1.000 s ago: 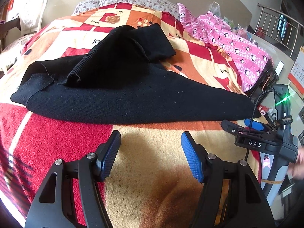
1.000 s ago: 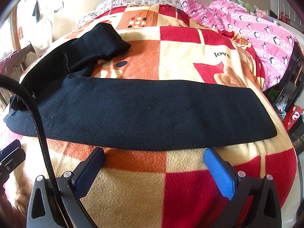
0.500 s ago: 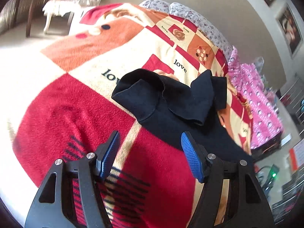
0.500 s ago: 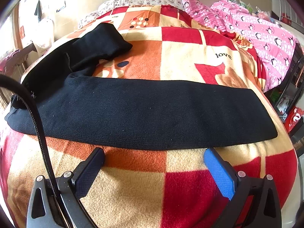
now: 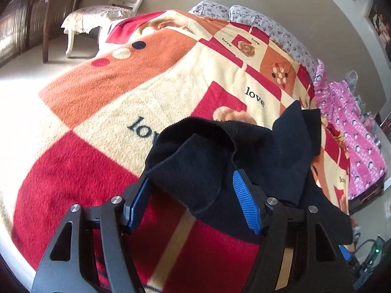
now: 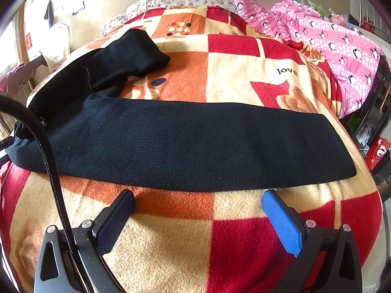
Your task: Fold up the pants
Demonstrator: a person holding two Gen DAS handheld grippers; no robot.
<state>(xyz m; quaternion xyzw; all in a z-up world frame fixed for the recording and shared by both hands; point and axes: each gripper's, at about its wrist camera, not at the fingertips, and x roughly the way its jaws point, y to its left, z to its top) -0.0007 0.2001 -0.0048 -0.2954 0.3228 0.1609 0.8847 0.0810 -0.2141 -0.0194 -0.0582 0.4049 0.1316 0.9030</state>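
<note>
Black knit pants lying across a red, orange and cream checked fleece blanket.

Left wrist view: the left gripper (image 5: pixel 193 195) is standing wide, a bunched end of the black knit pants (image 5: pixel 220 156) lying between its blue pads, unpinched. Right wrist view: the right gripper (image 6: pixel 199 216) is hovering wide and empty just short of the pants' (image 6: pixel 185 144) flat leg on the blanket (image 6: pixel 171 244).

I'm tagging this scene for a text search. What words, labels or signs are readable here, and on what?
"love": printed repeatedly on the patchwork blanket, also clear in the right wrist view.
Paper sheet on the wall: too small to read.
Red sign on the wall: blurred, unreadable.
Black pants: no label visible.
</note>
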